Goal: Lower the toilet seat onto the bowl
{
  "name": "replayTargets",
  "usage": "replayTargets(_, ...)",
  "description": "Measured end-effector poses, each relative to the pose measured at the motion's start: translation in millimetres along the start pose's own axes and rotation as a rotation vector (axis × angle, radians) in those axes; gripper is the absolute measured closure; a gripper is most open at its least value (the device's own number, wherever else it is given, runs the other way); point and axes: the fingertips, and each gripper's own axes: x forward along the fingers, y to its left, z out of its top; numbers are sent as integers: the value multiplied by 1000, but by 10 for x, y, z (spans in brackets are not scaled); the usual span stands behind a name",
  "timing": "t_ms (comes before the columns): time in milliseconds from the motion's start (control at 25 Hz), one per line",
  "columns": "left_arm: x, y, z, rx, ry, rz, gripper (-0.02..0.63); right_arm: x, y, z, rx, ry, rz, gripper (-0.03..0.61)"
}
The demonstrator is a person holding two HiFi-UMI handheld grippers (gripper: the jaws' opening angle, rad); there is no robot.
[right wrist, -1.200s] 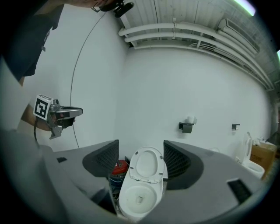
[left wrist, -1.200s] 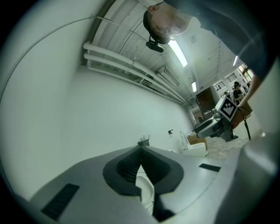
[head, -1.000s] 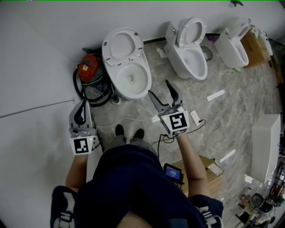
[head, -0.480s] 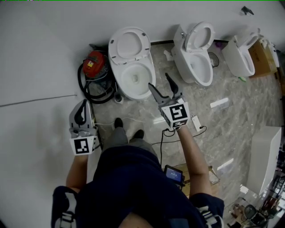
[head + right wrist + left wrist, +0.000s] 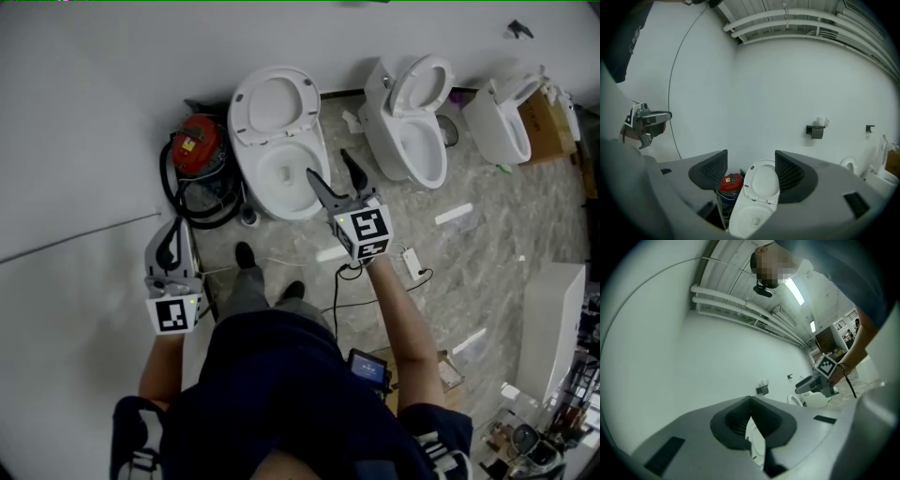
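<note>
As right gripper [image 5: 327,163] nears, seat [image 5: 270,99] stays.

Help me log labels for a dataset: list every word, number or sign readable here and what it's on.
No text can be read.
Red canister, its label: too small to read.
Left gripper and right gripper: square marker patterns only, no words.

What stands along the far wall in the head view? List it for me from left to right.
red canister with a black hose → first white toilet, seat up → second white toilet → third white toilet → cardboard box
</note>
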Motion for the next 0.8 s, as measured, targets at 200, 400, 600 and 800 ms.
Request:
replayTargets(200, 247, 341, -173, 0, 4, -51, 589, 658, -23, 0, -5, 30, -33, 249)
replayTargets(400, 428, 631, -386, -36, 33, -100, 589, 1299, -56, 41, -36, 42, -77, 258)
replayTargets(600, 599, 952, -525, -55, 45, -126, 589, 1898, -142, 46, 113, 30, -91, 278)
replayTargets(800, 710, 1202, -677, -50, 80, -125, 589, 2411, -199, -109, 250, 51, -83, 278)
